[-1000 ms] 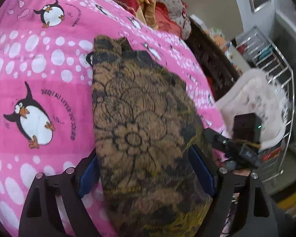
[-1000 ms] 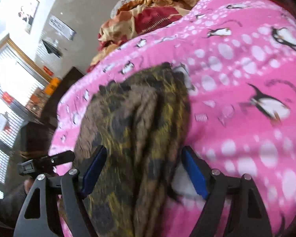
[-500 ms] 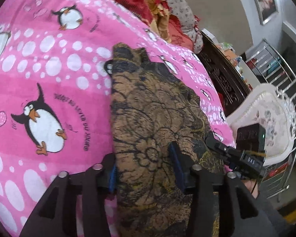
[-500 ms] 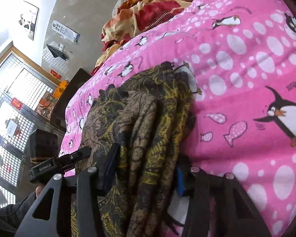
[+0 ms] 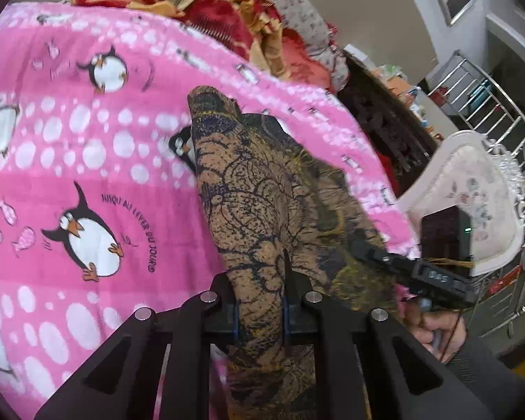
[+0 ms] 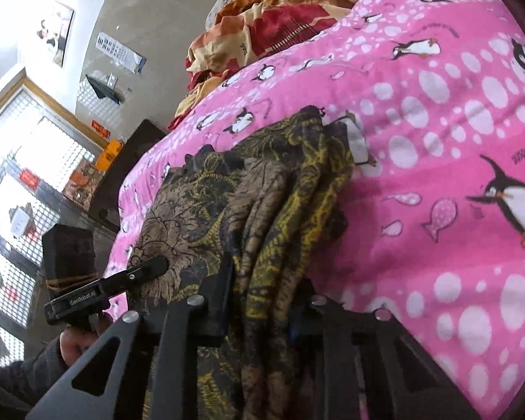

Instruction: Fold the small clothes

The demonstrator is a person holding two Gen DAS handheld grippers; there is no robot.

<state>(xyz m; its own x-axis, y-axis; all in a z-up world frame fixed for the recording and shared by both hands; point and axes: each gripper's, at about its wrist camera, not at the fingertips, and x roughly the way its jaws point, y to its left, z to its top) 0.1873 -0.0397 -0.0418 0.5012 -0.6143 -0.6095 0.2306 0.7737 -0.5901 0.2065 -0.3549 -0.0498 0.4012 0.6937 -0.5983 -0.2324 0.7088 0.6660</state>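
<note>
A pink penguin-print blanket (image 5: 87, 175) covers the bed, with a crumpled red-and-gold quilt (image 6: 262, 28) heaped at its far end, a dark wooden cabinet (image 5: 385, 133) beyond the bed's side edge and a metal rack (image 5: 490, 105) against the wall. The brown floral-print garment (image 5: 262, 192) lies lengthwise near that side edge of the bed, and the left gripper (image 5: 260, 301) and right gripper (image 6: 262, 297) each have their jaws pinched tight on its near hem (the right on a bunched stack of layers). To fold well, I judge both should lift level, keep the hem taut between them, and carry it squarely toward the far end so the edges meet.
</note>
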